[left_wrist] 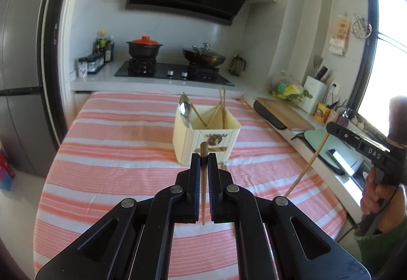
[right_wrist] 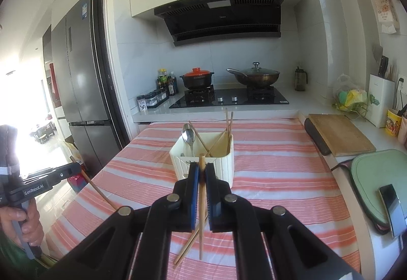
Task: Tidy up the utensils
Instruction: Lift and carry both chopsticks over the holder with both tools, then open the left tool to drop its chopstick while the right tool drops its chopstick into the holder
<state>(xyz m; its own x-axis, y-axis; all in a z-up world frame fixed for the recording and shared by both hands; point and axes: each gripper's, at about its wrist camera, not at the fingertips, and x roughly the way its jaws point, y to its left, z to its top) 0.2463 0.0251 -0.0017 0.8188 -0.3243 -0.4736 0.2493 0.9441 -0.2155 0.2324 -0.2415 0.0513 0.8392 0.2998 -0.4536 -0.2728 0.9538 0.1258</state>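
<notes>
Above a surface [left_wrist: 114, 152] draped in pink-and-white striped cloth, the left gripper [left_wrist: 204, 161] is clamped on a slim brown wooden chopstick [left_wrist: 203, 188], its blunt end poking up between the jaws just short of the landmark cream-coloured ribbed plastic utensil caddy [left_wrist: 206, 137]. A shiny metal spoon [left_wrist: 183, 111] and several pale bamboo chopsticks [left_wrist: 221, 102] already stand inside the caddy. To the caddy's right, the right gripper [right_wrist: 202, 173] is likewise closed on a thin light-wood chopstick [right_wrist: 201, 203], hanging tip-down in front of the caddy, while a loose pair of pale chopsticks [right_wrist: 188, 247] lies on the cloth below it. These sticks look light, stiff and smooth, likely to pivot or slip in the pads; a hold near the thicker upper end, as here, should keep each steady for dropping upright into the caddy
</notes>
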